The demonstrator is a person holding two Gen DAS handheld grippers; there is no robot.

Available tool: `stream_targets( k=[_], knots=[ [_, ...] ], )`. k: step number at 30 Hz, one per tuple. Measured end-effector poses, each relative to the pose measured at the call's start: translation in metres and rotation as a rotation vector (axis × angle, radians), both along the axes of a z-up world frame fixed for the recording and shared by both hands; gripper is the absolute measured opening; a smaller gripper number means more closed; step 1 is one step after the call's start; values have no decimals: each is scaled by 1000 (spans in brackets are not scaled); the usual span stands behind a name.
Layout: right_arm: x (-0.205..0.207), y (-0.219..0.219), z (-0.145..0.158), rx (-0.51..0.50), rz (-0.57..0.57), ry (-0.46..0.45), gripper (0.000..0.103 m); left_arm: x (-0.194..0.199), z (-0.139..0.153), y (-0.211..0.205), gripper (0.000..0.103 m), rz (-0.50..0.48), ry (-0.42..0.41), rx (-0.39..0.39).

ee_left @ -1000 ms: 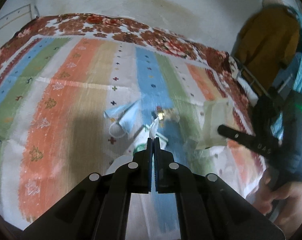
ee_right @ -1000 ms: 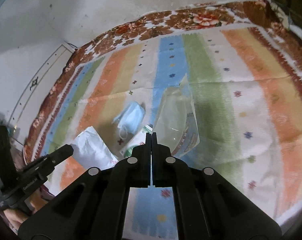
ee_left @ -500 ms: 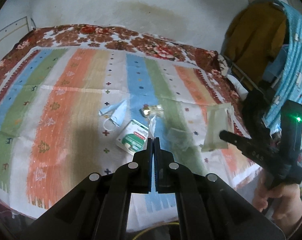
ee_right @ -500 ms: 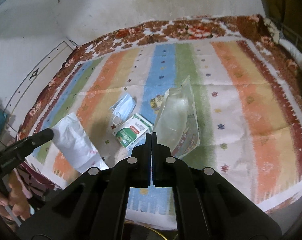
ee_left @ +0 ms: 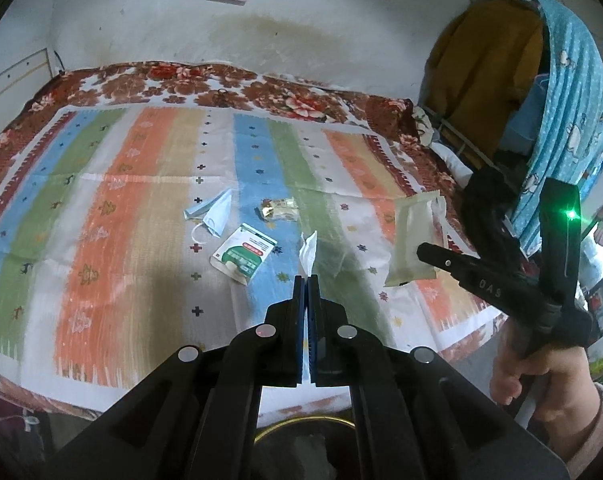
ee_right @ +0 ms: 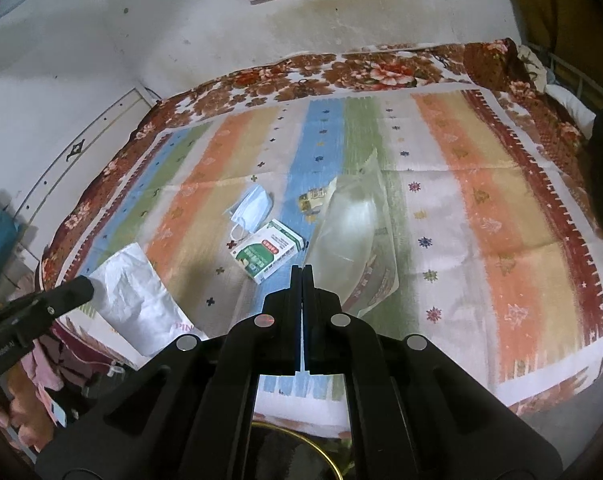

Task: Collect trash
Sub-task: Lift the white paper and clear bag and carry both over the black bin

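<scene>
Progress: two pieces are picked up and in transit, neither binned yet. A gold-rimmed bin (ee_right: 297,446) shows at the bottom edge, under both tools, so my guess is that's the drop point.

Left on the striped bedspread (ee_left: 113,216), left to right in the left wrist view:
- blue face mask (ee_left: 213,216)
- green-and-white medicine box (ee_left: 243,254), just beside the mask
- small gold candy wrapper (ee_left: 277,208), beyond the box

So roughly three items to go after these two.

Left tool (ee_left: 306,280): fingers pressed together, pinching a white crumpled paper bag (ee_right: 135,300) with pink print. From its own camera only a thin white edge shows above the tips; the right wrist view shows it hanging clear of the bed's near edge.

Right tool (ee_right: 302,270): fingers pressed together on a clear plastic pouch (ee_right: 353,240), printed on the lower side. It hangs in the air above the bed, not resting on it.
</scene>
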State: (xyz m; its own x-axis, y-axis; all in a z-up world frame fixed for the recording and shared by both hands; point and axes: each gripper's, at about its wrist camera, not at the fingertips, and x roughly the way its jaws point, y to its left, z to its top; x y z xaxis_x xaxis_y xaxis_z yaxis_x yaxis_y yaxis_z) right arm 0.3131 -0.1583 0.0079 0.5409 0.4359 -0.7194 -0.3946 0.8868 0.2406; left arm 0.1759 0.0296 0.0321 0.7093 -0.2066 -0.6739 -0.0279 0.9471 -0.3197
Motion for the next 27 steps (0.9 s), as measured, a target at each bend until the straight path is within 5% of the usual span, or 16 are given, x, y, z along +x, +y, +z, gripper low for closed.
stream_targets(
  k=[27],
  knots=[
    [-129, -22, -25, 38, 149, 72, 0, -96, -20, -36, 1, -80, 22, -74]
  ],
)
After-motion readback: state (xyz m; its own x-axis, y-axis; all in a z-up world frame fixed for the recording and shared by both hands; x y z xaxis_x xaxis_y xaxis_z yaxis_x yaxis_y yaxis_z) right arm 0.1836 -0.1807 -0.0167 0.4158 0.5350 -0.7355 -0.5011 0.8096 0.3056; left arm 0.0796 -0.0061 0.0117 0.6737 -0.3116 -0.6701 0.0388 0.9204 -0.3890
